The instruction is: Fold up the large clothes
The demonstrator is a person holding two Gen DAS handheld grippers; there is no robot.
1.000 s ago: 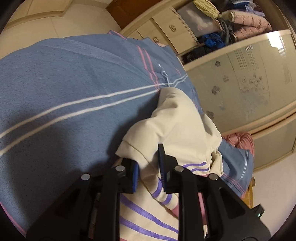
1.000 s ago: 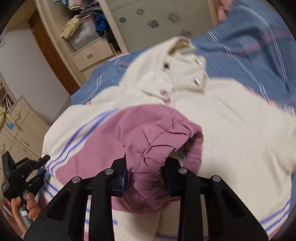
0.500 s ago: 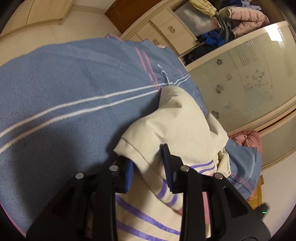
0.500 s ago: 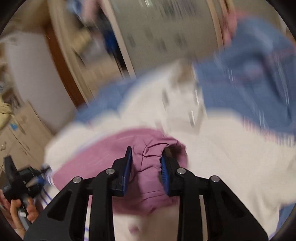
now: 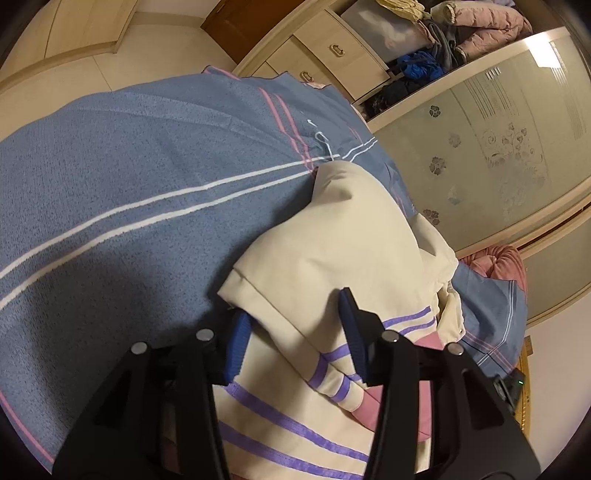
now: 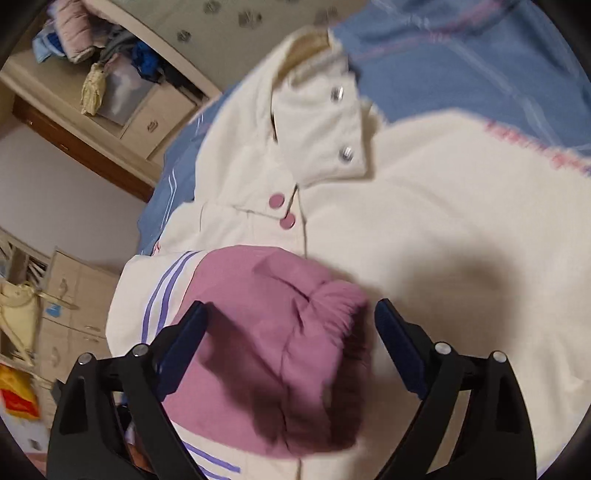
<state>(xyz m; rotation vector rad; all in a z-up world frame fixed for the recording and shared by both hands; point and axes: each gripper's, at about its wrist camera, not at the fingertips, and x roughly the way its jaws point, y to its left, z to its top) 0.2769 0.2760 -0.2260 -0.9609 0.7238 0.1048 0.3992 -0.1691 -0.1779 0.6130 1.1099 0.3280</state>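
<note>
A cream jacket (image 6: 443, 221) with purple stripes, pink sleeve ends and snap buttons lies on a blue striped blanket (image 5: 129, 177). In the right wrist view my right gripper (image 6: 291, 325) is open, its jaws wide apart on either side of the pink sleeve cuff (image 6: 280, 332), which lies folded over the jacket's front. In the left wrist view my left gripper (image 5: 295, 317) is open, with a folded cream part of the jacket (image 5: 332, 240) lying loose between its fingers.
The blanket (image 6: 461, 55) covers a bed. A wardrobe with drawers (image 5: 332, 48) and piled clothes (image 5: 461, 22) stands behind, with a frosted sliding door (image 5: 498, 147). A pink cushion (image 5: 498, 262) lies beyond the jacket. Drawers (image 6: 74, 295) stand at the left.
Both grippers have opened: the right one let go of the pink cuff, now resting on the jacket front, and the left one released the cream fabric.
</note>
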